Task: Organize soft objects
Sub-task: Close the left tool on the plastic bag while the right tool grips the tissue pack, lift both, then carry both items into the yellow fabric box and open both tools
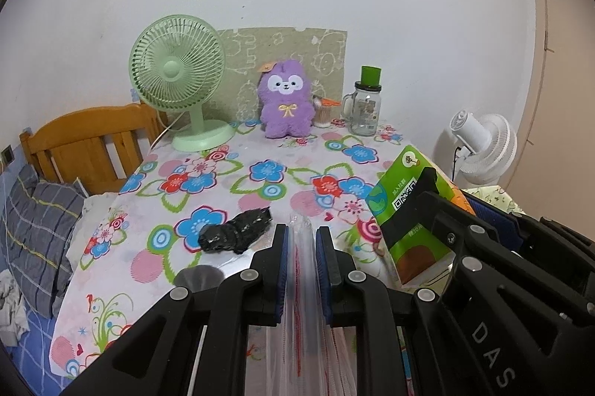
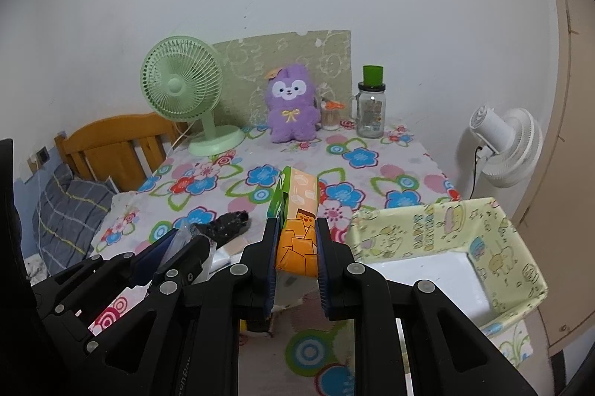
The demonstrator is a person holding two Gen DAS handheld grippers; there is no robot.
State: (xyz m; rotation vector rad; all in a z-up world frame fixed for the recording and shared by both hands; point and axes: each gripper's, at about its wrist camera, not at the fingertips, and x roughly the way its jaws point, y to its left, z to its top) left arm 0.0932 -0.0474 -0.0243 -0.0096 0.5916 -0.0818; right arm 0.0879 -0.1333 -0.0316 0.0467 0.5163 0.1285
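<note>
Tissue pack [image 2: 297, 232], orange and green, sits pinched in our right gripper [image 2: 297, 247], up above the flowery table [image 2: 372, 173]. Our left gripper [image 1: 301, 266] squeezes a clear plastic bag [image 1: 301, 284]. Near us lies a black bundle [image 1: 236, 234]. A yellow box [image 2: 446, 232] stands open at the right.

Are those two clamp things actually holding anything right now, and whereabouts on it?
Yes. The left gripper pinches the bunched top of a clear plastic bag. The right gripper clamps the near end of a green-and-orange pack, held above the table.
</note>
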